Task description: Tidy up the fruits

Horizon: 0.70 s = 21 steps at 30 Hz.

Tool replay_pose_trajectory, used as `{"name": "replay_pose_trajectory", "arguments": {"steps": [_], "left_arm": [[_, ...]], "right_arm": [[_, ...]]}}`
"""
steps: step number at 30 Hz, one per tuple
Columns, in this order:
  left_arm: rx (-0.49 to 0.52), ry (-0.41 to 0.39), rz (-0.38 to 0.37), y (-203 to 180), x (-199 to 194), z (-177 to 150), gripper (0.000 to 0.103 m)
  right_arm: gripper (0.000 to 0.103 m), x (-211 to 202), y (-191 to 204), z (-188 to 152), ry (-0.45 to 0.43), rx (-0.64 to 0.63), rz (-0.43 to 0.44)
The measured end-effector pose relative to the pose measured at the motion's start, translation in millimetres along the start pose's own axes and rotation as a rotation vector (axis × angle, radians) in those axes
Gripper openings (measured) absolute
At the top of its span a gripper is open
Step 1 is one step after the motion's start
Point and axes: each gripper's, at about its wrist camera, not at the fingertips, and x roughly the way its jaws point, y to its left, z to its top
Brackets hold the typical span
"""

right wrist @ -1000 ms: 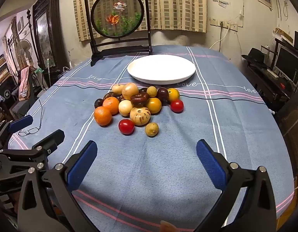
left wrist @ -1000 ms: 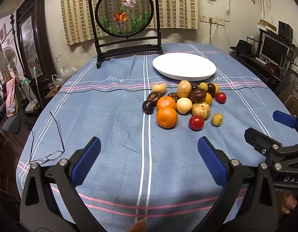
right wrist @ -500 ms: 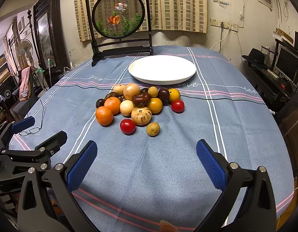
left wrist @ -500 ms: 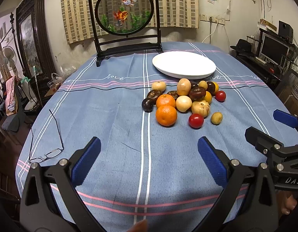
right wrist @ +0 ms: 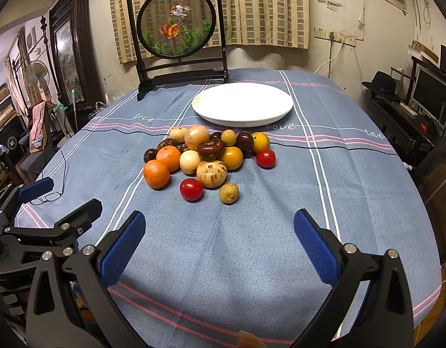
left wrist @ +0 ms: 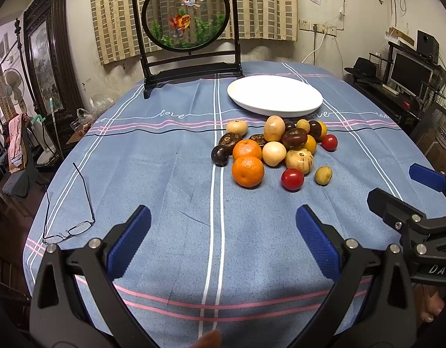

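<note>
A heap of small fruits [left wrist: 276,150] lies mid-table on the blue cloth: two oranges [left wrist: 247,171], red tomatoes [left wrist: 292,179], pale and dark round fruits. The same heap [right wrist: 207,161] shows in the right wrist view. Behind it sits an empty white plate [left wrist: 275,95] [right wrist: 242,103]. My left gripper [left wrist: 223,233] hovers open near the front edge, well short of the fruits, with nothing between its fingers. My right gripper [right wrist: 217,236] is likewise open and empty, beside the left one; its blue pads [left wrist: 424,174] show at the right of the left wrist view.
Folded spectacles [left wrist: 69,229] lie on the cloth at the left front. A framed round goldfish screen [left wrist: 188,23] stands at the table's far end. A dark cabinet [left wrist: 49,58] stands to the left, a desk with a monitor [left wrist: 411,69] to the right.
Both grippers have drawn back and up slightly, so the fruits and plate sit a little farther off. Both stay open.
</note>
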Motion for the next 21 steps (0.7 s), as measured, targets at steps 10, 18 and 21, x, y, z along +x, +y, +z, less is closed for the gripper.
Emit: {"name": "replay_pose_trajectory", "arguments": {"steps": [10,18,21], "left_arm": [[-0.004,0.007,-0.004,-1.9,-0.4,-2.7,0.101],[-0.005,0.018,-0.011,-3.6,-0.6,-3.1,0.101],[-0.006,0.02,-0.012,-3.6,-0.4,-3.1,0.101]], "right_arm": [[0.102,-0.8,-0.8,-1.0,-0.001,0.003,0.004],[0.102,-1.9,-0.7,-2.3,-0.005,0.006,0.005],[0.102,-1.6,-0.7,-2.7,-0.005,0.008,0.007]]}}
